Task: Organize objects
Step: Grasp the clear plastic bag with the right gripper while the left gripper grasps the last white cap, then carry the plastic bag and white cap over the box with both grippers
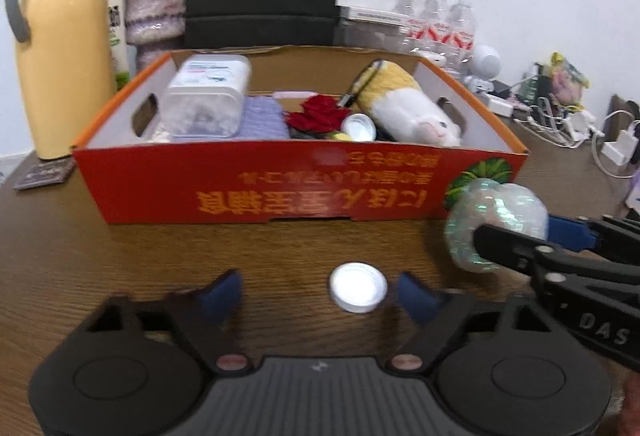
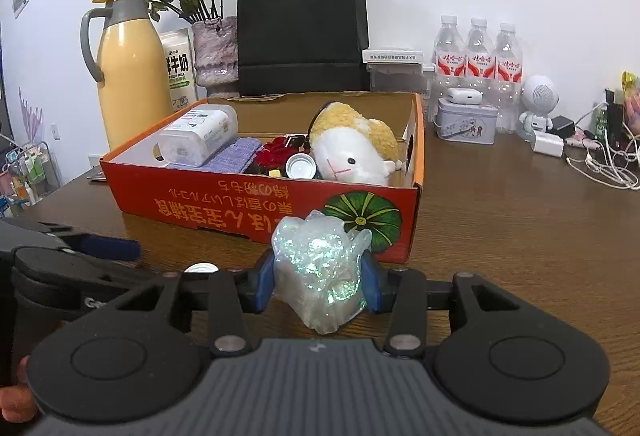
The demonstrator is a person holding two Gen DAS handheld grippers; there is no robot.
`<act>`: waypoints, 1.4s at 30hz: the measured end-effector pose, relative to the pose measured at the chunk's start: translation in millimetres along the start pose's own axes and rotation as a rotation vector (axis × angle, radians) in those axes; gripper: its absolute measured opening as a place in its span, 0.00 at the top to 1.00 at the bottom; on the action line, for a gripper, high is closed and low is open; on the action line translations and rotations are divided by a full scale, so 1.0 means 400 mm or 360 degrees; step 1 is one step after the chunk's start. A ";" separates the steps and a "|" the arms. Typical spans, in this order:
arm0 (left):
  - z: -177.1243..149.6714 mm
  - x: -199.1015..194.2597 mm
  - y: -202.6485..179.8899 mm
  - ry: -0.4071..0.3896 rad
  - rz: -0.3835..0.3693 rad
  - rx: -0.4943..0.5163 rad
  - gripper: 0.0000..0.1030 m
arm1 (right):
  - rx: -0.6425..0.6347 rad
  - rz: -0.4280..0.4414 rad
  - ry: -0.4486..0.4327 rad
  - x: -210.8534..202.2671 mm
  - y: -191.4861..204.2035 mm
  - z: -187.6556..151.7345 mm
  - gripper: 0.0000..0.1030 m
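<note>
Right gripper (image 2: pixel 319 278) clamped on iridescent crinkly wrapped lump (image 2: pixel 320 268), long axis roughly upright, pointed end up, held near the red box's (image 2: pixel 224 201) front wall. Left gripper (image 1: pixel 320 294) jaws apart around white round cap (image 1: pixel 358 292), flat on the wooden table (image 1: pixel 160 260), not touching.

The white cap (image 2: pixel 201 268) was mostly hidden behind the right gripper's linkage; the box lettering (image 1: pixel 320 191) was blurred.

Iridescent crumpled wrap (image 2: pixel 320 268) clamped before orange box (image 2: pixel 224 195); white cap (image 1: pixel 358 287) on table
</note>
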State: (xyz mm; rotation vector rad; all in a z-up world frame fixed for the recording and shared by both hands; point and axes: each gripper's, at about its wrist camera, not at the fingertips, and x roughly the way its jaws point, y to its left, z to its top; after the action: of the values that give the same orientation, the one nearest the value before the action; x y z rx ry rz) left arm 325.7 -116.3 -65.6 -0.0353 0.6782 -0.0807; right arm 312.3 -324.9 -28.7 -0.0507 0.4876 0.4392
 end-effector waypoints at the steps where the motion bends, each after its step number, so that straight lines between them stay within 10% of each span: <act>1: -0.002 -0.004 -0.005 -0.0009 -0.0010 0.0011 0.60 | -0.0004 0.0002 0.0002 0.001 0.002 0.000 0.57; 3: -0.004 -0.010 -0.012 -0.0020 -0.0042 0.0010 0.74 | -0.0012 0.0007 0.0004 0.002 0.004 -0.001 0.57; 22: 0.016 -0.082 0.015 -0.0223 -0.0029 -0.0053 0.74 | -0.0009 0.0040 -0.0132 -0.032 0.012 0.014 0.57; 42: 0.236 -0.059 0.082 -0.0476 -0.0010 -0.0082 0.74 | -0.0112 0.0029 -0.0285 0.084 0.084 0.184 0.57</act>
State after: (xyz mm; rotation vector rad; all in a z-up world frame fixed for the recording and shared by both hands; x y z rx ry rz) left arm 368.9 -81.1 20.8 -0.0972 0.3813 -0.0626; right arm 357.3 -270.0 22.8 -0.0742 0.2969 0.4738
